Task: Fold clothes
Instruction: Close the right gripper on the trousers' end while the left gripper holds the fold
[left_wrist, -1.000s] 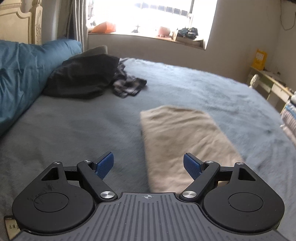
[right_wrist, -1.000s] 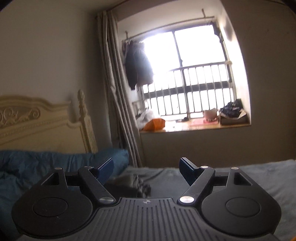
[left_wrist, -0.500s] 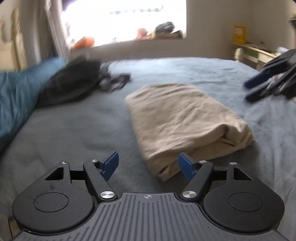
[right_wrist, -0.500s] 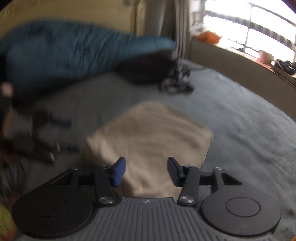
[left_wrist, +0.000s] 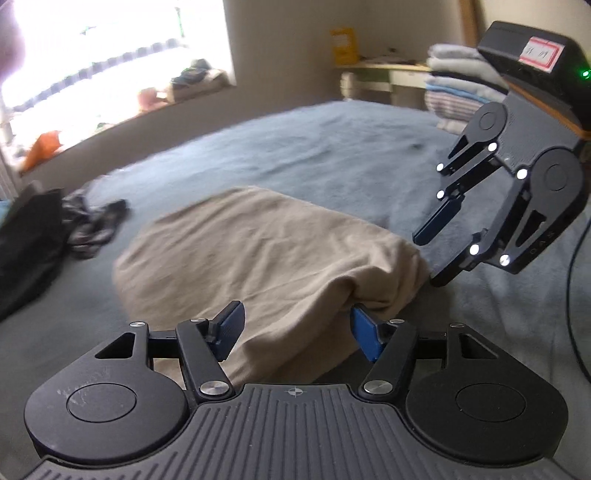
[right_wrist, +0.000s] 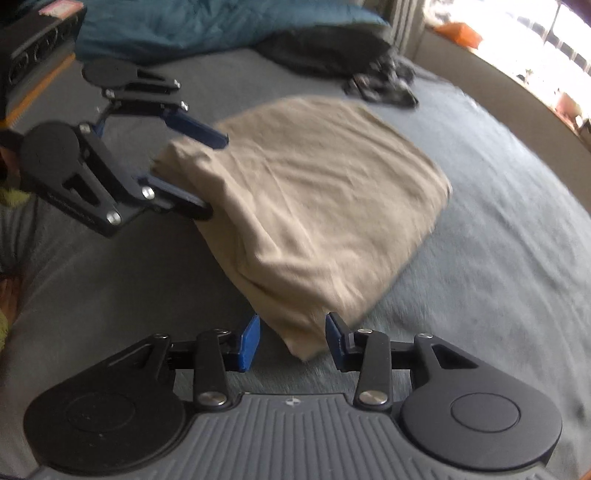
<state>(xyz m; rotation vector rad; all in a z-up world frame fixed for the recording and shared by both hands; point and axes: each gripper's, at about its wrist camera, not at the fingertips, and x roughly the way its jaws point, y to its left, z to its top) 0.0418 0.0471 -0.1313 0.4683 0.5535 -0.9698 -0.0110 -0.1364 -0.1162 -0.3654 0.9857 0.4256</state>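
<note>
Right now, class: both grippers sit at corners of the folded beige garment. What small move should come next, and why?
Probably let both finish closing: the beige garment's corners lie between the closing jaws of the left gripper and right gripper, pads not yet pressing.

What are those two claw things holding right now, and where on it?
Nothing is gripped yet. The left gripper and right gripper are both closing around two near corners of the folded beige cloth, but the pads do not visibly pinch it.

You see a plain beige folded cloth (left_wrist: 258, 251) on the grey-blue bed cover (left_wrist: 332, 147). Your grippers' pads (right_wrist: 251, 341) are blue. Toward the bed's far edge lie black clothes (right_wrist: 325, 48) and a teal duvet (right_wrist: 207, 22).
</note>
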